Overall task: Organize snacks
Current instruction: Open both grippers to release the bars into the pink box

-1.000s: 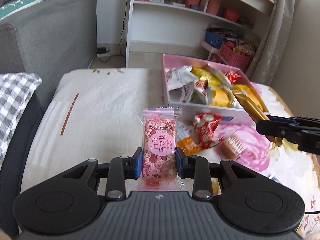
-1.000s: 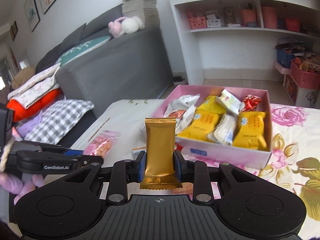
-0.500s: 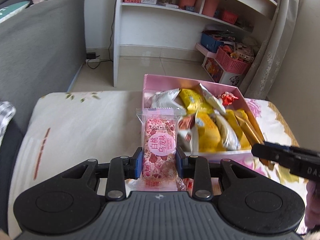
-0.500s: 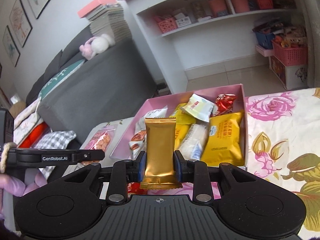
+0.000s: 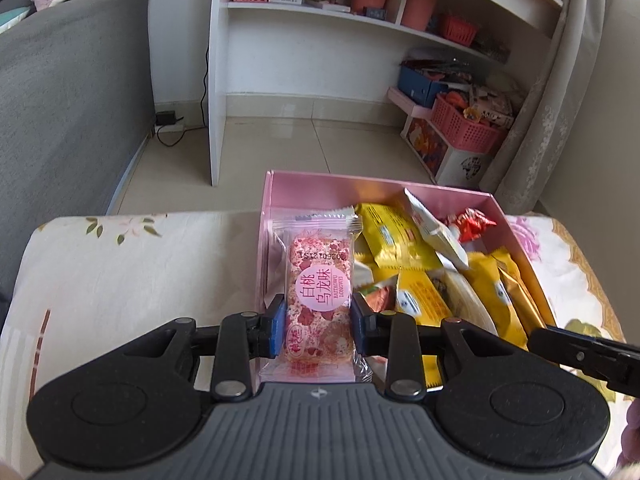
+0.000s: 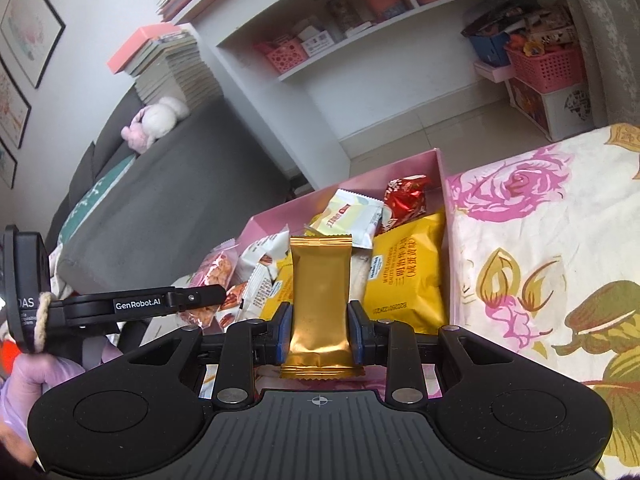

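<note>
While the left gripper (image 5: 318, 330) pinches a pink peach-oolong snack packet (image 5: 319, 302), the right gripper (image 6: 319, 330) clamps a gold foil bar (image 6: 319, 304) above the pink snack box (image 6: 436, 168).

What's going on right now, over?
Left gripper shut on pink snack packet. Right gripper shut on gold snack bar. Both at pink box, already crowded with snacks.

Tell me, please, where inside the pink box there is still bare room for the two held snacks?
The pink box is bare in its far-left corner, between the far wall and the yellow packets. The middle and right side are crowded. Outside, the cloth left of the box is bare.
</note>
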{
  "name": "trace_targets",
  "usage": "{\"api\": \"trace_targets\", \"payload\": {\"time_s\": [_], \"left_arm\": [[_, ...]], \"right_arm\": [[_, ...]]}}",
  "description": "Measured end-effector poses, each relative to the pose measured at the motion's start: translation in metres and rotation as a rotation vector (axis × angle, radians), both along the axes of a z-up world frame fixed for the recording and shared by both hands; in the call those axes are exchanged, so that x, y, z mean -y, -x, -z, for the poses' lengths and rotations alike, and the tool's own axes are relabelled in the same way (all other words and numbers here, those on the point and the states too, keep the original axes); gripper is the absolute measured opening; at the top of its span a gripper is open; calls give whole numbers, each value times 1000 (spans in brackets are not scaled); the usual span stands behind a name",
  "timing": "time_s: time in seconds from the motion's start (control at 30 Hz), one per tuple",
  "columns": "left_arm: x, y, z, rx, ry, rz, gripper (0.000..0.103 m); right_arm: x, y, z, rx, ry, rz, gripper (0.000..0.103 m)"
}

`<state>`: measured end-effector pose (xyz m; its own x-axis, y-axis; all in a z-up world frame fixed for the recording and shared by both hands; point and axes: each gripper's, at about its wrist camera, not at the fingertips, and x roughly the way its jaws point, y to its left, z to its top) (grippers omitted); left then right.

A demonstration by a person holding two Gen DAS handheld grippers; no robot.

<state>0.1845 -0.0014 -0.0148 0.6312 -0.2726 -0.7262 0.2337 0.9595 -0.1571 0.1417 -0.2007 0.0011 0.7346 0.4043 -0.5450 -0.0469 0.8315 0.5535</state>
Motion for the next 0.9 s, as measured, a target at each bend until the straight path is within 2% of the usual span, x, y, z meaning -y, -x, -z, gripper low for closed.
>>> {"api": "trace_targets", "payload": {"time_s": [0.33,0.47,0.5,0.57,0.73,0.9], "left_arm": [[-5,2,4,63,65,33,30],[-8,1,4,70,64,38,32],[-9,1,4,77,55,32,36],[-7,1,3,91,36,21,37],[-12,3,1,97,40,12,43],[-15,12,-2,102,34,14,59]], "right_arm": [[0,-6,8,3,16,52,28],[1,-5,7,22,15,77,33],[2,-6,6,21,10,80,43],[4,-5,6,18,-6,90,57],[8,-4,2,17,-10,103,62],[6,-1,-2,11,-11,95,74]]}}
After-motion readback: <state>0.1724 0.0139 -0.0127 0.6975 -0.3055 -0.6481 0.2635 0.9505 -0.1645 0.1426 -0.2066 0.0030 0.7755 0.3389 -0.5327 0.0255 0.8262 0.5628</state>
